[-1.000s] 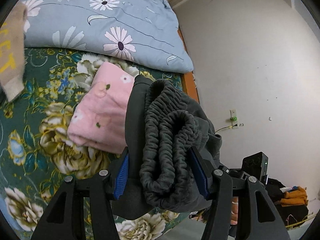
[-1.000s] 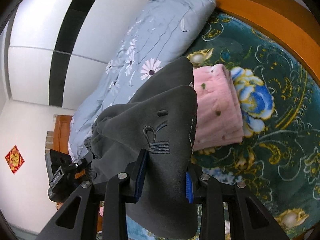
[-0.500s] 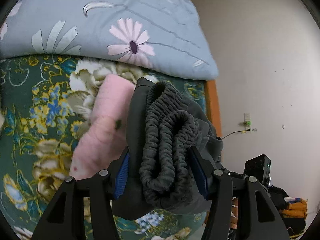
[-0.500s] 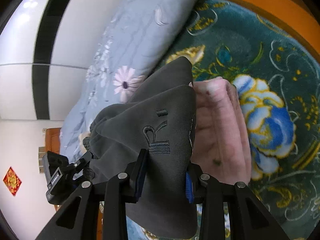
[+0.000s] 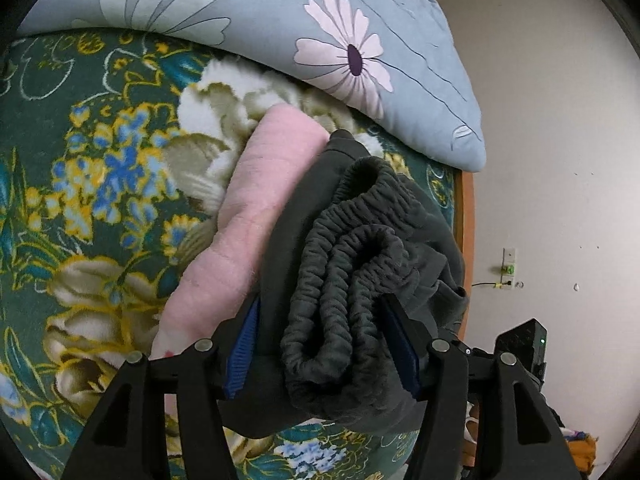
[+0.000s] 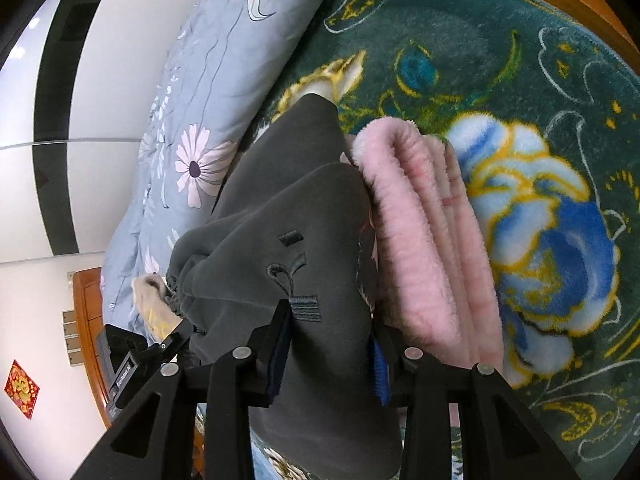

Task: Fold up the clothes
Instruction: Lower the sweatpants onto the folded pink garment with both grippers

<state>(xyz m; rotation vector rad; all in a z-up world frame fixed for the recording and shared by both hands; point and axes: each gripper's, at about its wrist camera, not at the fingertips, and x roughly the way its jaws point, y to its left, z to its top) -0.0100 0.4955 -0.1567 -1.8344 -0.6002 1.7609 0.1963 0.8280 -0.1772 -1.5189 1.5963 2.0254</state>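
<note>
Left claw (image 5: 324, 354): clenched on the bunched elastic waistband end of the folded dark grey trousers (image 5: 360, 264); its jaws have just eased a little wider, with the cloth still packed between the blue pads.
Right claw (image 6: 330, 350): grasping the other, flat end of the same trousers (image 6: 296, 216), beside an embroidered mark; its jaws have also just opened slightly, the fabric still filling the gap between them.
Dark grey trousers: a folded bundle carried between both claws, just above the bed blanket (image 5: 80, 184) and pressed against the side of the pink garment (image 5: 256, 200).
Pink garment: fluffy, folded in layers (image 6: 424, 240), lying on the blanket; the trousers lie on the side of it towards the duvet.
Blanket: dark green with large yellow, white and blue flowers (image 6: 552, 240).
Duvet (image 5: 280, 32): pale blue with daisies, heaped on the blanket beyond the pink garment (image 6: 208, 92).
Beige cloth (image 6: 154, 304): a small piece near the duvet, on the far side of the trousers from the pink garment.
</note>
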